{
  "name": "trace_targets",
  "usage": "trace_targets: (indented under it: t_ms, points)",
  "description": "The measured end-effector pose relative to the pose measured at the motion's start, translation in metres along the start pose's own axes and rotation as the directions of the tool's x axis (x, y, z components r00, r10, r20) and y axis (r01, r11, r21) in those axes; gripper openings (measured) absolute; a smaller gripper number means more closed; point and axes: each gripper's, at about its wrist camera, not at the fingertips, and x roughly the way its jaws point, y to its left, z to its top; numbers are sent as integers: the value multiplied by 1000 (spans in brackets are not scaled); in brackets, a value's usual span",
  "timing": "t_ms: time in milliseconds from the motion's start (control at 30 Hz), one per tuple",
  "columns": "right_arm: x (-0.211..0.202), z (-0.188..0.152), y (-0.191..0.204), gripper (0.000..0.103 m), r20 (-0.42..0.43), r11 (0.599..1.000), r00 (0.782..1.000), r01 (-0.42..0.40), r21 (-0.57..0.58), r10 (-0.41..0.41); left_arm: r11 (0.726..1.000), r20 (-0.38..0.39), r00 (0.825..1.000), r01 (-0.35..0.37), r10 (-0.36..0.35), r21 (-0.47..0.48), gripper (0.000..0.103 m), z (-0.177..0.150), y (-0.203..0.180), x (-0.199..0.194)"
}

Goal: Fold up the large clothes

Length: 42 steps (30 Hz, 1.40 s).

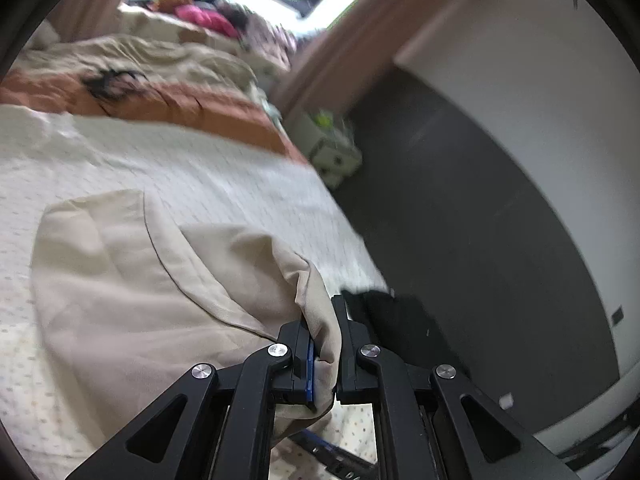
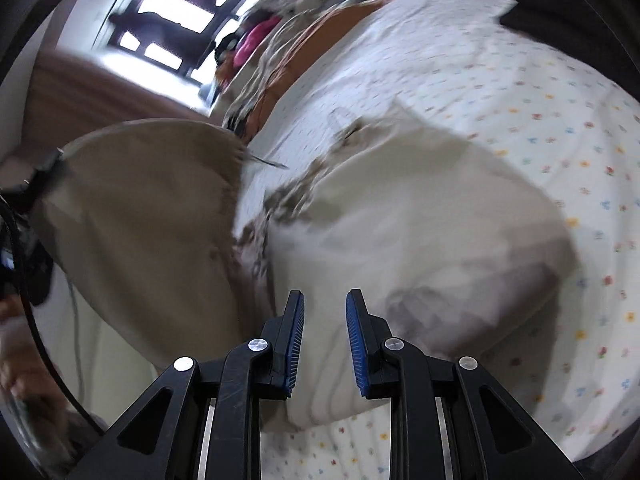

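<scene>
Mid-fold — left gripper (image 1: 324, 344) clamped on beige garment (image 1: 132, 280), right gripper (image 2: 324, 340) part open and empty; flap raised over bed (image 1: 224, 176), not yet laid flat.

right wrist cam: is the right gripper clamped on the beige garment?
No, the right gripper stands open, its blue pads apart above the beige garment.
</scene>
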Motion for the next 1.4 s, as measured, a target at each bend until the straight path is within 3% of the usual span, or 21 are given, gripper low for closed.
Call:
trace_targets:
  t_ms: [67,133,200,267,333,367,567,767,1033,1167,1400]
  points:
    - [-11,12,-22,23,38,996,999,7,89,-11,1000,-87,996,-8,10,28,8,-9,-10,39]
    - [-19,21,-44,23,63,984,998,17,176,-28,998,-194,980,-42,50,45,15,-21,-15,76]
    - [-24,26,-64,24,77,968,996,23,250,-44,999,-265,964,-24,31,30,16,-37,-11,98]
    - [-27,28,-79,33,82,951,995,23,307,-50,1000,-264,964,-10,14,19,32,-43,-7,99]
    - [-29,31,-86,47,82,946,995,27,324,-57,999,-234,972,-32,36,23,69,-42,0,88]
    - [-30,32,-86,48,82,946,995,26,324,-56,999,-193,980,-44,48,29,73,-42,5,76]
    - [-27,42,-70,48,84,975,995,38,219,-58,992,-72,989,-129,128,1,74,-33,41,28]
    - [-22,44,-35,48,106,995,990,89,35,-92,965,-14,970,-242,242,-103,74,-52,104,-17]
    - [-1,66,13,48,112,968,983,167,-185,-148,920,-9,946,-318,325,-227,73,-88,181,-38]
    - [27,82,20,48,45,951,981,194,-242,-189,904,-24,935,-349,354,-248,73,-91,204,-38]
    - [74,101,30,48,-28,913,957,268,-309,-290,891,-97,940,-340,326,-302,73,-107,230,-18]
